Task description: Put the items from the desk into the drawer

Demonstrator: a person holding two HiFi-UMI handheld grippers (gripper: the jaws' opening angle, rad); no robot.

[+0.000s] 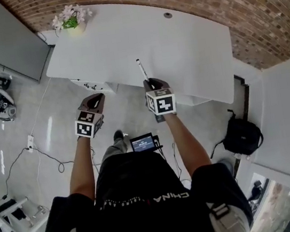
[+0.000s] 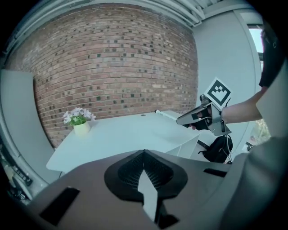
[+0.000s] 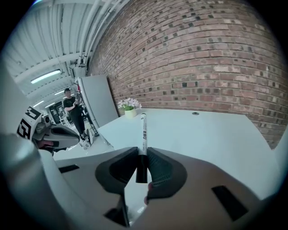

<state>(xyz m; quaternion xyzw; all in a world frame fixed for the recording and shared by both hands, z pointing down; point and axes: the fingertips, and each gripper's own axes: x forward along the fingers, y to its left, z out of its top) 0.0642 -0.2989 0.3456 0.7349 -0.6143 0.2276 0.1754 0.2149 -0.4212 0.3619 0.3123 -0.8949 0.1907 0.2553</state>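
My right gripper (image 1: 149, 80) is shut on a white marker with a black cap (image 1: 141, 68). It holds the capped end, and the white barrel (image 3: 143, 128) sticks out forward over the front edge of the white desk (image 1: 123, 40). The marker (image 2: 164, 114) also shows in the left gripper view, poking from the right gripper (image 2: 181, 121). My left gripper (image 1: 97, 97) hangs in front of the desk, left of the right one, its jaws shut with nothing between them (image 2: 144, 152). A white drawer unit (image 1: 95, 85) stands under the desk just beyond it.
A small pot of white flowers (image 1: 71, 18) stands at the desk's far left corner, and a cable hole (image 1: 167, 15) sits near the brick wall. A black backpack (image 1: 242, 136) lies on the floor at the right. Cables and a power strip (image 1: 30, 142) lie at the left.
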